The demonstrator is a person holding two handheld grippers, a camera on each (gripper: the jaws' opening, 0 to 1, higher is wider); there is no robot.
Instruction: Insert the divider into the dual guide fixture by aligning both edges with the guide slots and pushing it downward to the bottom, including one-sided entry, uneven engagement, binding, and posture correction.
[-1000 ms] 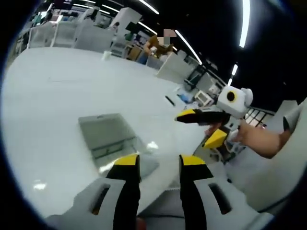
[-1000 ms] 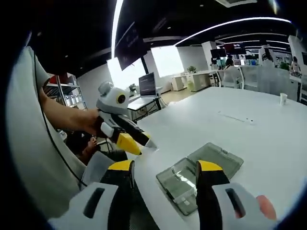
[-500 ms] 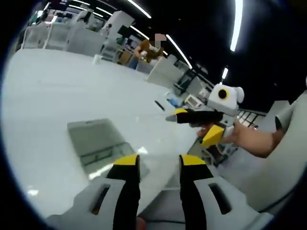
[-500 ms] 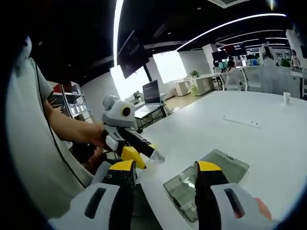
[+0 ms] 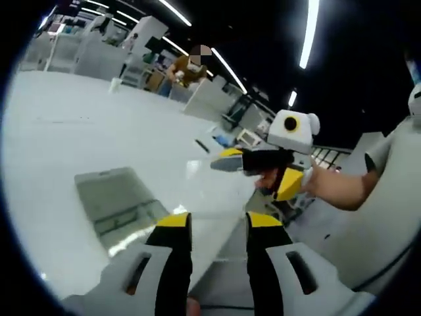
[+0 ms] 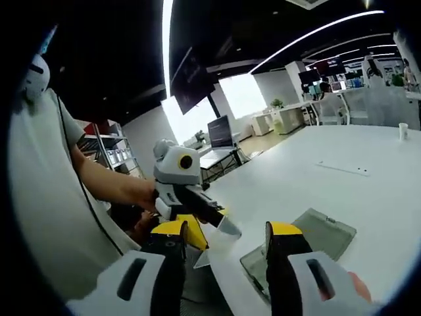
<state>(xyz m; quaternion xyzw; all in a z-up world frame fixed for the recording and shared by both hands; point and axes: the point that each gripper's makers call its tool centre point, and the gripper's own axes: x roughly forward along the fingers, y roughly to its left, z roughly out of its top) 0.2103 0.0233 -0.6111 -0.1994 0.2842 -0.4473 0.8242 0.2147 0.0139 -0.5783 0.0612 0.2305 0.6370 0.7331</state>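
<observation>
— What do we have closest to the fixture (image 5: 112,197)?

— Our left gripper (image 5: 218,224), with black jaws and yellow tips, just short of the fixture's near corner. In the right gripper view it is clenched on the divider (image 6: 231,228), a thin clear plate with a sharp corner. That corner hangs just beside the fixture's near edge and above the table (image 6: 342,191); it is not in the slots.

— And the fixture itself?

— It is a shallow tray of smoky grey translucent plastic, rectangular with rounded corners, lying flat on the smooth white tabletop near its edge.

— What about our right gripper (image 6: 225,229)?

— Its jaws stand wide apart with nothing between them, on the near side of the fixture. From the left gripper view we see it off to the fixture's side, with a bare hand (image 5: 316,187) around its handle.

— And beyond the fixture?

— A small white cup (image 5: 116,84) sits well past it on the table. Further off are white desks and a seated person in a brown top (image 5: 184,69), under long bright ceiling strips.

— What differs from a second ago?

— Both views have swung, so the fixture lies lower and further to the side in each. In the right gripper view the left gripper and its divider have drawn closer to our right jaws, and the divider's corner is nearer the fixture's edge. The fixture keeps its place on the table.
</observation>
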